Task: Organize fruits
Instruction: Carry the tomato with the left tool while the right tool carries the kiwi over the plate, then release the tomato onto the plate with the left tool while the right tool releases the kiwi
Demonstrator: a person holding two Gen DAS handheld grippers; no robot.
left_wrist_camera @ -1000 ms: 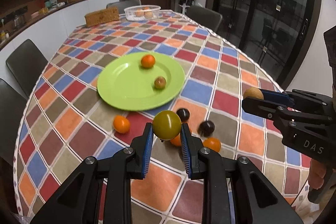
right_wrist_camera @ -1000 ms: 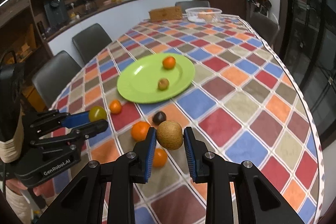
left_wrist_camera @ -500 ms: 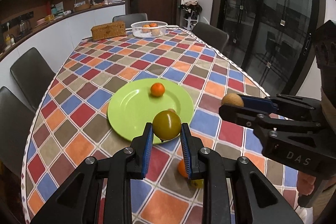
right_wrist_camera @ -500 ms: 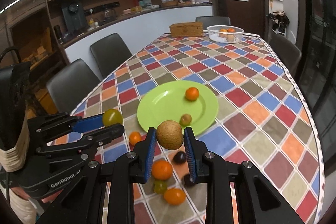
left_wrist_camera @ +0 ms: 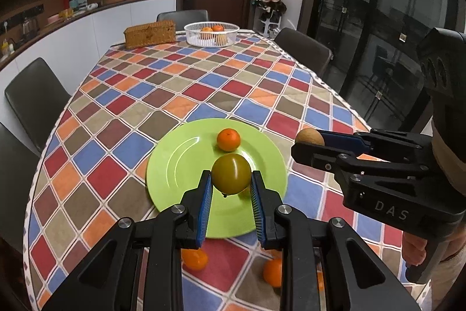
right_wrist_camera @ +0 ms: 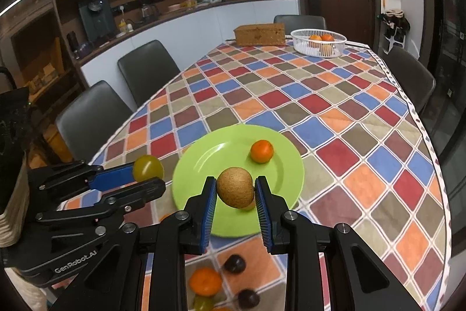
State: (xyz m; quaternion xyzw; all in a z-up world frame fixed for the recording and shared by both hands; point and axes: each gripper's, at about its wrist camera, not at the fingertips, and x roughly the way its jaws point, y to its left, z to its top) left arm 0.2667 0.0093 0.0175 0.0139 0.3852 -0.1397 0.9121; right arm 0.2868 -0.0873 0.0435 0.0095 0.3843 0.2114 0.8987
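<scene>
Green plate [left_wrist_camera: 174,168] is lying under both grippers: left gripper [left_wrist_camera: 230,185] is clamping an olive-green fruit [left_wrist_camera: 231,173], right gripper [right_wrist_camera: 236,191] is clamping a brown kiwi [right_wrist_camera: 235,187].

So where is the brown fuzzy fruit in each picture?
Left wrist view: the brown fruit sits at the right, pinched in the right gripper coming in from that side.
Right wrist view: the same fruit is low in the middle, between that gripper's blue pads.
Shared landmark: the green plate with an orange on it.
</scene>
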